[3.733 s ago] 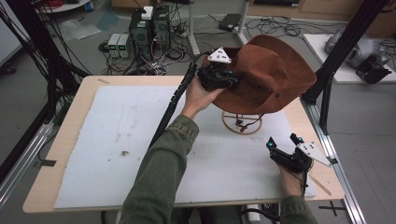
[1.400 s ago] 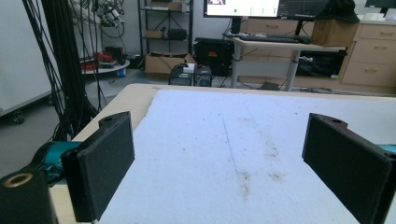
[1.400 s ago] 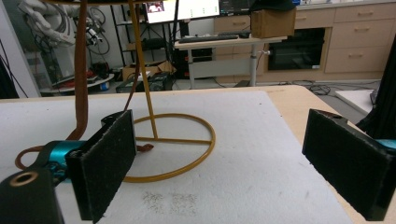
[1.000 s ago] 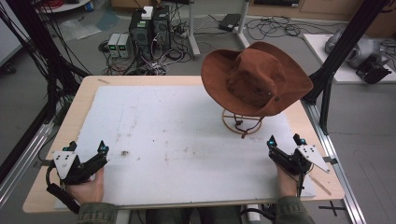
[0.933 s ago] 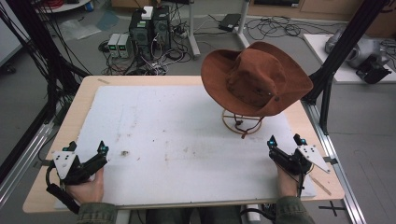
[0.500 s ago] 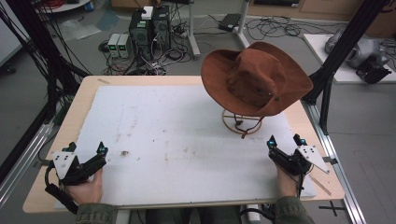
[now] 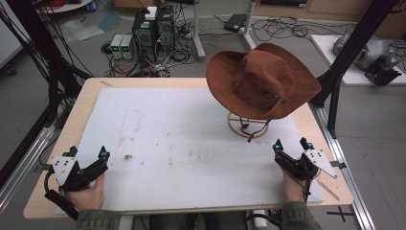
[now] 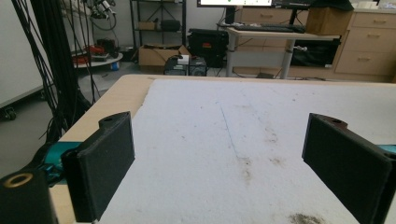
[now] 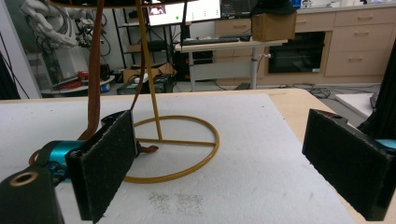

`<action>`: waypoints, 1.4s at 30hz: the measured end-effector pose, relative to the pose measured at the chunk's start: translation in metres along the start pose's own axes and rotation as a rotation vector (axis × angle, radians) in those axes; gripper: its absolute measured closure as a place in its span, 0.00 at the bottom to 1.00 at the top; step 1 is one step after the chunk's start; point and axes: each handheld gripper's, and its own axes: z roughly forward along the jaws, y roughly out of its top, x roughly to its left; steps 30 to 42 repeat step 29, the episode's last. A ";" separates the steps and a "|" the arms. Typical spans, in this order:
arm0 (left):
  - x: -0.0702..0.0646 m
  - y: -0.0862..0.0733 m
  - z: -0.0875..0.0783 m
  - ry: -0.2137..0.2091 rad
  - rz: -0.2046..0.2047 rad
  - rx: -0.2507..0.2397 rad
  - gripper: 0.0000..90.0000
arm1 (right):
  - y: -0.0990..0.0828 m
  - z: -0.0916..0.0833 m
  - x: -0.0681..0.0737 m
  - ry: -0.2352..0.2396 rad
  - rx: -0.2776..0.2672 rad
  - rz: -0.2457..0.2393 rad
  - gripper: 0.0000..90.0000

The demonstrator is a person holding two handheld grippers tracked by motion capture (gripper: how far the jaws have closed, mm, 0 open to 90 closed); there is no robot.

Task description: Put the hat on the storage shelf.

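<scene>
A brown wide-brimmed hat (image 7: 263, 81) sits on a thin yellow wire stand (image 7: 248, 125) at the table's back right. In the right gripper view the stand's ring base (image 9: 173, 148) lies just ahead, with the hat's brown strap (image 9: 95, 70) hanging down to the left. My right gripper (image 7: 291, 146) rests open at the front right, in front of the stand, and holds nothing. At the front left corner my left gripper (image 7: 87, 154) lies open and empty, its pads (image 8: 100, 161) set wide over the white mat (image 8: 243, 140).
A white mat (image 7: 186, 143) with a few dirt smudges (image 7: 128, 156) covers the wooden table (image 7: 76, 110). Black frame posts (image 7: 356, 43) stand at the right and left edges. Computers and cables (image 7: 153, 28) lie on the floor beyond the far edge.
3.7 s ago my left gripper was up at the hat on the stand; it has since come back to the front left corner, empty. Over the last second nothing moved.
</scene>
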 end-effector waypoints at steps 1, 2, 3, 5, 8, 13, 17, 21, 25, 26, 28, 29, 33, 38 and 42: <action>0.000 0.000 0.000 -0.001 0.001 -0.001 0.11 | 0.000 0.000 0.000 -0.001 0.001 0.000 0.10; 0.000 0.000 0.000 -0.001 0.000 -0.004 0.11 | 0.000 0.000 0.000 -0.002 0.005 0.006 0.10; 0.000 0.000 0.000 0.000 0.001 -0.004 0.11 | 0.000 0.000 -0.001 -0.003 0.004 0.002 0.10; 0.000 0.000 0.000 -0.003 0.004 -0.002 0.11 | 0.000 0.000 -0.001 -0.003 0.002 0.004 0.10; 0.000 0.000 0.000 -0.004 0.003 -0.002 0.11 | 0.000 0.000 -0.002 -0.003 0.002 0.006 0.10; 0.000 0.000 0.000 -0.002 0.003 -0.002 0.11 | 0.000 -0.001 -0.002 -0.001 0.005 0.008 0.10; 0.001 0.000 0.000 -0.003 0.001 0.000 0.11 | 0.001 0.000 -0.003 -0.002 0.000 0.004 0.10; 0.001 0.000 0.000 -0.003 0.001 -0.002 0.11 | 0.001 -0.001 -0.003 -0.005 0.004 0.007 0.10; 0.000 0.000 0.001 -0.005 -0.001 -0.002 0.11 | 0.001 -0.001 -0.004 -0.007 0.000 0.003 0.10; 0.000 0.000 0.001 -0.005 -0.001 -0.002 0.11 | 0.001 -0.001 -0.004 -0.008 0.000 0.002 0.10; 0.000 0.000 0.003 -0.009 0.003 -0.001 0.11 | 0.001 -0.001 -0.004 -0.006 0.005 0.008 0.10; -0.001 0.000 0.004 -0.009 0.002 0.000 0.11 | 0.000 -0.001 -0.004 -0.004 0.006 0.006 0.10; -0.001 0.000 0.004 -0.009 0.002 0.000 0.11 | 0.000 -0.001 -0.004 -0.004 0.006 0.006 0.10; -0.001 0.000 0.004 -0.009 0.002 0.000 0.11 | 0.000 -0.001 -0.004 -0.004 0.006 0.006 0.10; -0.001 0.000 0.004 -0.009 0.002 0.000 0.11 | 0.000 -0.001 -0.004 -0.004 0.006 0.006 0.10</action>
